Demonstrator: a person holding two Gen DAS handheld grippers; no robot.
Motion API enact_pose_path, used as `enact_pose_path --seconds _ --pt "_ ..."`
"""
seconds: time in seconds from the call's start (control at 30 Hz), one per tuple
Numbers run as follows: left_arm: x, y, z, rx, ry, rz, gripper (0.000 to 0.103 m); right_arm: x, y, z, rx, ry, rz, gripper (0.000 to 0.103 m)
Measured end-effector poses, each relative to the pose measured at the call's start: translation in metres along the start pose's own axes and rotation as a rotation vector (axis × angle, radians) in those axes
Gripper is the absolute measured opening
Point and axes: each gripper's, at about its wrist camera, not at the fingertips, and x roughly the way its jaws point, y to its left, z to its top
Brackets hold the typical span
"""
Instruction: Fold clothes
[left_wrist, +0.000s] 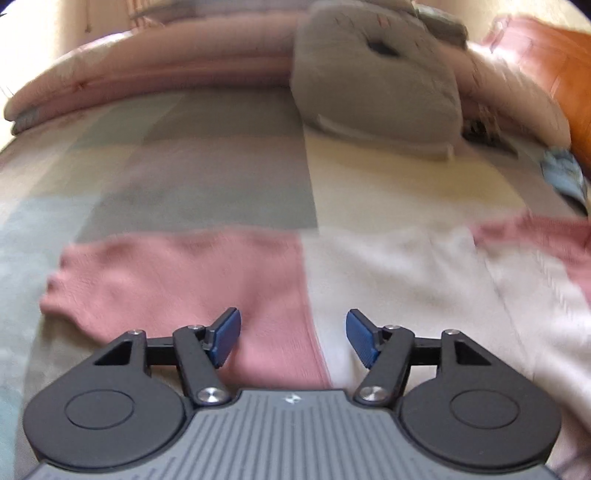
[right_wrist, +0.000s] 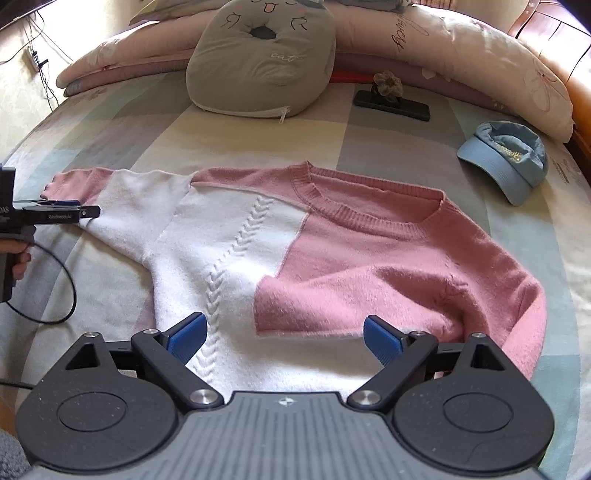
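Right wrist view: my right claw (right_wrist: 282, 338) gapes, empty, over the pink-and-white knitted sweater (right_wrist: 295, 251); next, I judge, gripping its hem.

Sweater (right_wrist: 295, 254): pink and white, spread flat mid-bed (right_wrist: 406, 140), right sleeve folded across its front.
Right gripper (right_wrist: 284, 338): jaws wide apart above the hem, nothing between them.
Left gripper (right_wrist: 79, 212): at the left sleeve's cuff.
Cap (right_wrist: 506, 158): blue, near the bed's right edge.
Cushion (right_wrist: 258, 62): grey, far end.
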Motion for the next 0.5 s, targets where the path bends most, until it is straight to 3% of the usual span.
enact_pose_path --seconds 0.07,0.13,0.2,0.27,0.37,0.5 --pt "0.012 0.013 0.009 -0.043 -0.016 0.031 0.067 0.000 0.006 0.001 -0.015 -0.001 0.002 0.095" --pt "0.031 0.034 0.013 -0.131 0.039 0.091 0.066 0.001 0.012 0.003 -0.030 -0.003 0.005 0.095" --pt "0.038 0.055 0.011 -0.165 -0.005 0.133 0.068 -0.001 0.015 0.002 -0.045 -0.004 -0.001 0.095" --pt "0.039 0.070 0.012 -0.184 0.013 0.248 0.068 -0.003 0.016 0.001 -0.057 -0.004 -0.015 0.095" --pt "0.036 0.089 0.013 -0.234 0.028 0.245 0.068 -0.003 0.007 -0.001 -0.025 -0.002 -0.045 0.095" --pt "0.028 0.069 0.023 -0.201 0.044 0.261 0.063 -0.001 0.000 -0.002 0.015 0.002 -0.029 0.096"
